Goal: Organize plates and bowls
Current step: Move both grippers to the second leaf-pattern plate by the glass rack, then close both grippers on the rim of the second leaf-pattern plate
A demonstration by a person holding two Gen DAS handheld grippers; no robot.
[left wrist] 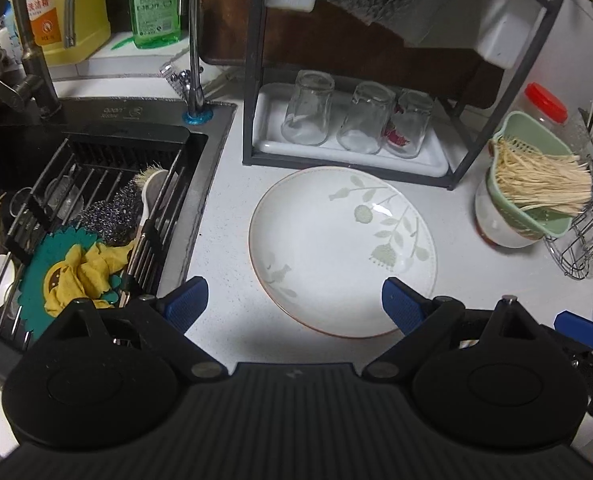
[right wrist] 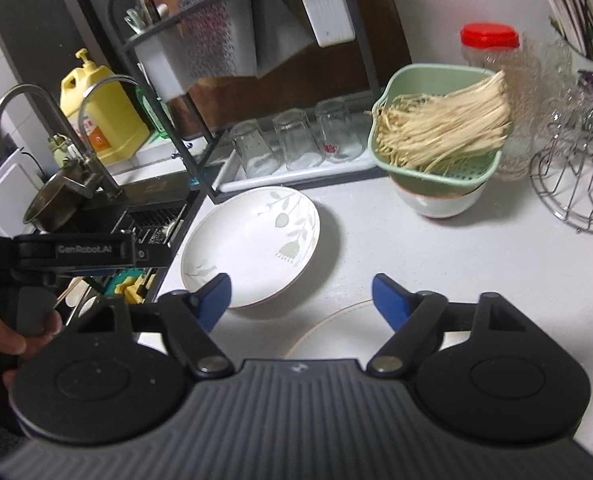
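A white plate (left wrist: 342,252) with a pale leaf print lies flat on the counter (left wrist: 224,240) at centre frame in the left view, just in front of the rack (left wrist: 252,80) holding three upturned glasses (left wrist: 308,108). The left gripper (left wrist: 294,304) hovers at its near rim, jaws apart, nothing between them. In the right view, the right gripper (right wrist: 301,300) is also spread and empty, above a second plate's rim (right wrist: 328,320) at lower centre. The sink (left wrist: 96,200) fills the left. A green strainer (right wrist: 436,136) sits on a bowl (right wrist: 440,202) at right.
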